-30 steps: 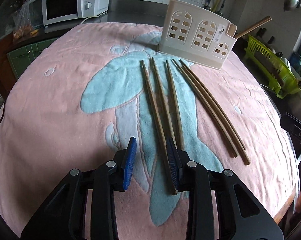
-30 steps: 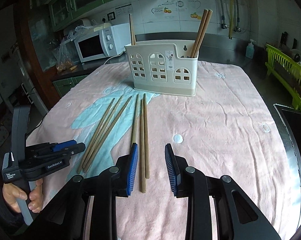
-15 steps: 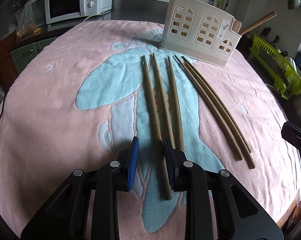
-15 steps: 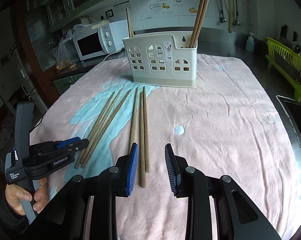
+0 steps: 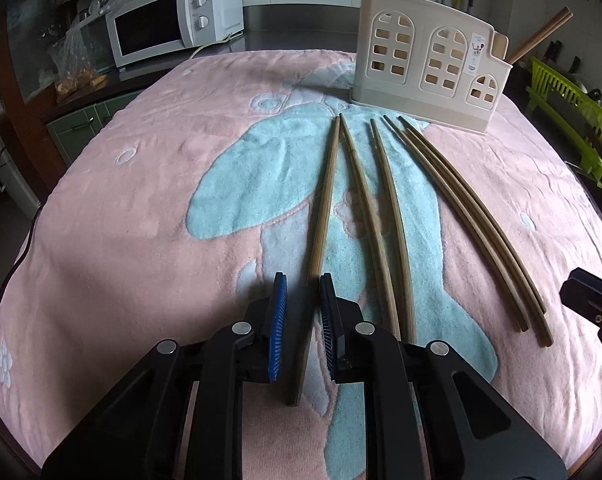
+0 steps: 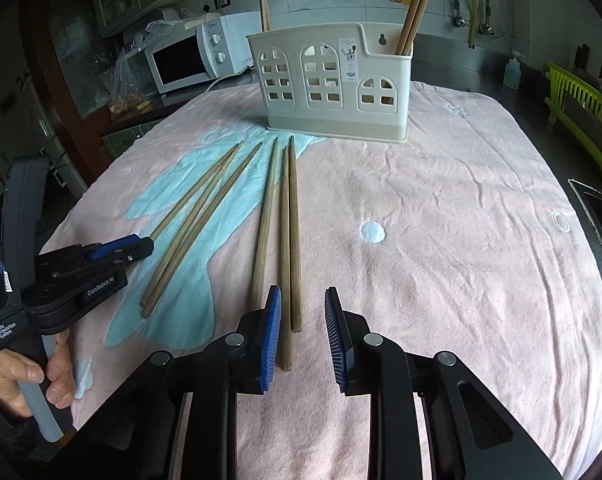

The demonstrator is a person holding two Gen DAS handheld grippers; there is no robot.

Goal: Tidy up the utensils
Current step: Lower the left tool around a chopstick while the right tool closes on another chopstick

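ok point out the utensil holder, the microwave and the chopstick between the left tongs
utensil holder (image 6: 333, 84), right wrist view, on its front wall between the arched windows
microwave (image 5: 169, 28), left wrist view, on its door
chopstick between the left tongs (image 5: 325, 208), left wrist view, on the middle of its shaft

A pink towel (image 6: 441, 220) with a pale blue figure covered the table before me. Six wooden chopsticks (image 5: 385, 216) lay loose on it, three fanned over the blue patch, three bunched beside them. A cream utensil holder (image 6: 333, 80) stood upright at their far tips.
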